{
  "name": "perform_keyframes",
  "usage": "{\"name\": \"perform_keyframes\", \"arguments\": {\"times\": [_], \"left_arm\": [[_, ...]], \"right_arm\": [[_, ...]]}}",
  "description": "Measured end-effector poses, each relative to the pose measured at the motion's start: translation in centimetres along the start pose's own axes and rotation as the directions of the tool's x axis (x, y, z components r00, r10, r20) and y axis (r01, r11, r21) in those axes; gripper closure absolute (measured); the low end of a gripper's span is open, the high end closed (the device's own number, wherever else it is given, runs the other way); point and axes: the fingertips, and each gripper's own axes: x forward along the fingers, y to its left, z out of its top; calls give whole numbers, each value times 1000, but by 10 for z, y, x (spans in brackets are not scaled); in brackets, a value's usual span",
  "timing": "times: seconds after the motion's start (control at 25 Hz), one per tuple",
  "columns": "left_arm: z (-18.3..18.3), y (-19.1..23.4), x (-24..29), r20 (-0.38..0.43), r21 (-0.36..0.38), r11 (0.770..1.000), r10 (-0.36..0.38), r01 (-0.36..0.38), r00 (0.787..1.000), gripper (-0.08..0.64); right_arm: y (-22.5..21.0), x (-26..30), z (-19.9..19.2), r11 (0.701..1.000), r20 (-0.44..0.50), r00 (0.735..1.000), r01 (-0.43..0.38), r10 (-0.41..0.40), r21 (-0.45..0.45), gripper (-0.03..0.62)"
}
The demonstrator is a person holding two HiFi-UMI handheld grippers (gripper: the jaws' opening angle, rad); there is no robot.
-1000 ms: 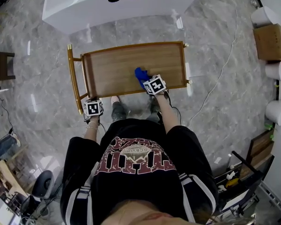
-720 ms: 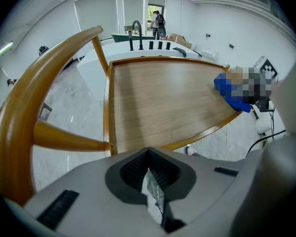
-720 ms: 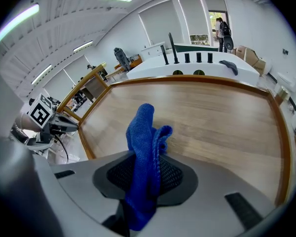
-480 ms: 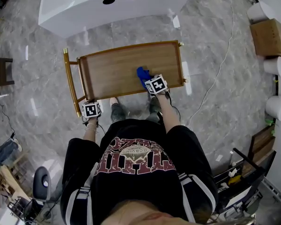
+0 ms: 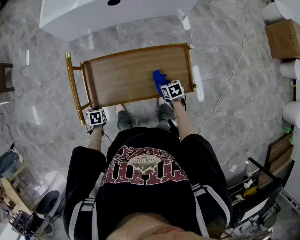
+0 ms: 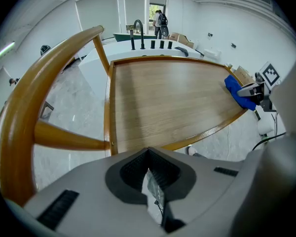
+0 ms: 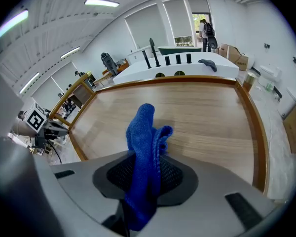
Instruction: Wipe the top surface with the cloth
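A big white counter [image 5: 115,11] stands on the far side of a wooden cart [image 5: 125,79], whose flat top has a raised rim and a curved handle [image 5: 72,89] at the person's left end. On the right part of that top, near the near edge, a blue cloth [image 5: 160,79] lies bunched against the wood with its near end pinched between the closed jaws of the right gripper [image 5: 169,86]. The left gripper [image 5: 96,113] sits off the top just outside the cart's near left corner by the handle, its jaws together with nothing between them.
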Motion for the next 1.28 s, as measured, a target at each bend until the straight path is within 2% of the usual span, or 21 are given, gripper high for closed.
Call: {"name": "perform_keyframes", "arguments": {"times": [0.72,1.28], "left_arm": [[0,-2,1,-2,-9,1000,14,-14,1000,512],[0,-1,1,-1,-16,1000,16,-16,1000,512]], "right_arm": [[-41,-18,-7,998,27,999,40,-42,52,479],[-75,-37,-17,989,29,994,104,-107,105,479]]}}
